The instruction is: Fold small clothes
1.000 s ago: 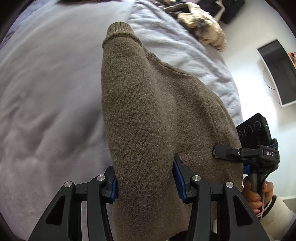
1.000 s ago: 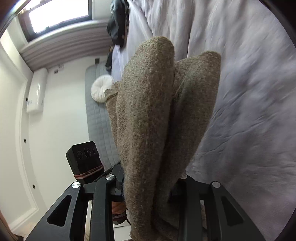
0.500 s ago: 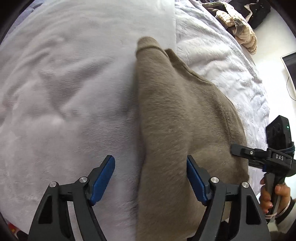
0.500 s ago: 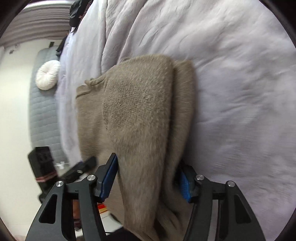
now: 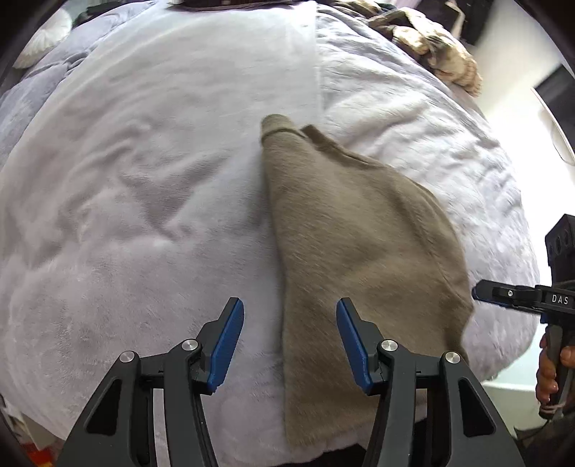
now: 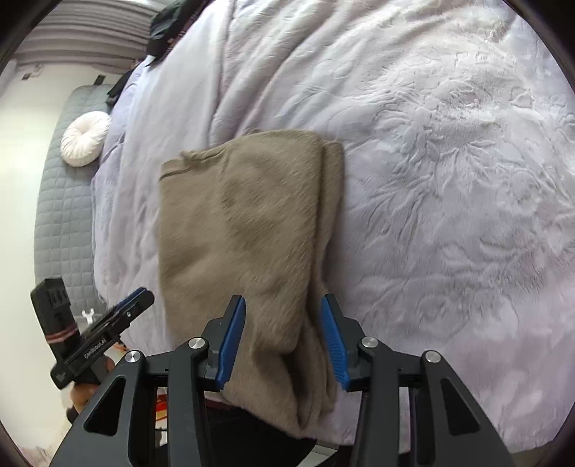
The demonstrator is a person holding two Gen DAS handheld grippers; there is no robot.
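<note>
A brown knit sweater (image 5: 359, 244) lies folded lengthwise on the pale lilac bed cover (image 5: 143, 179), near the bed's front edge. It also shows in the right wrist view (image 6: 244, 230). My left gripper (image 5: 289, 341) is open, its blue pads apart above the sweater's left edge, holding nothing. My right gripper (image 6: 282, 337) is open, its jaws astride the sweater's near end with gaps on both sides. The right gripper also shows at the right rim of the left wrist view (image 5: 517, 296). The left gripper shows at the lower left of the right wrist view (image 6: 104, 334).
A crumpled beige garment (image 5: 431, 46) lies at the far right of the bed. A round white cushion (image 6: 84, 138) rests on a grey quilted mat (image 6: 61, 222) beside the bed. Dark clothes (image 6: 169, 25) lie at the bed's far end.
Both grippers opened and let the sweater go. It dropped from being held up to lying on the bed, and both grippers pulled back toward the bed's front edge.
</note>
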